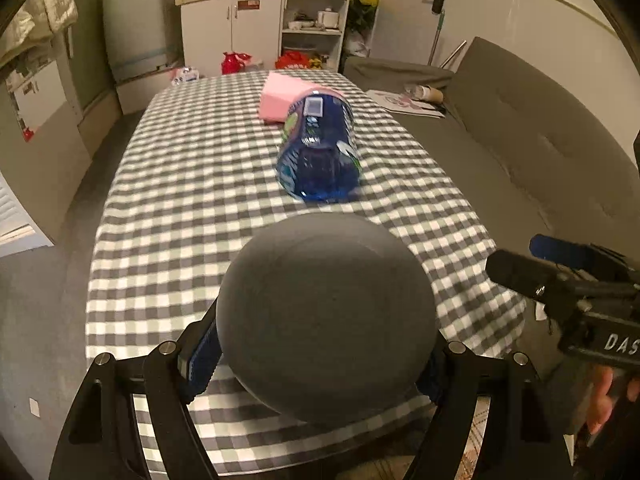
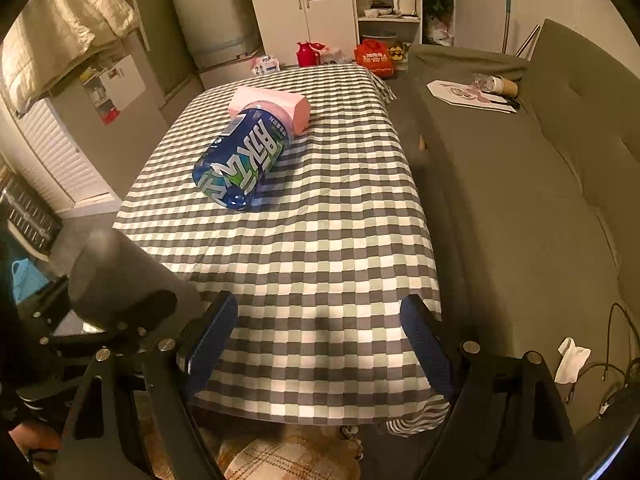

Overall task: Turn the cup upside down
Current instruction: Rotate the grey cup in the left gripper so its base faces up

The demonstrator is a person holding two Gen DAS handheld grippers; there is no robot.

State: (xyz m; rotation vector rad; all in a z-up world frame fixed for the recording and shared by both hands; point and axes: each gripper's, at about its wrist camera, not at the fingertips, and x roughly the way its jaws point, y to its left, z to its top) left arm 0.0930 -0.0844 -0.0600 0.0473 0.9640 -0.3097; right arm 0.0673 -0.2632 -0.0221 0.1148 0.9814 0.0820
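Note:
A dark grey cup [image 1: 326, 316] fills the lower middle of the left wrist view, its rounded closed base toward the camera. My left gripper [image 1: 316, 364] is shut on the cup, blue pads against its sides, above the near end of the checked tablecloth [image 1: 180, 208]. In the right wrist view the same cup [image 2: 120, 280] shows at the lower left, held off the table's near left corner. My right gripper [image 2: 316, 344] is open and empty over the near edge of the checked tablecloth [image 2: 320, 240]. In the left wrist view the right gripper [image 1: 560, 276] shows at the right edge.
A blue bottle [image 1: 320, 152] lies on its side mid-table, also in the right wrist view [image 2: 240, 160]. A pink box [image 1: 280, 96] lies behind it, also in the right wrist view [image 2: 276, 108]. A grey sofa [image 2: 520, 200] runs along the right side.

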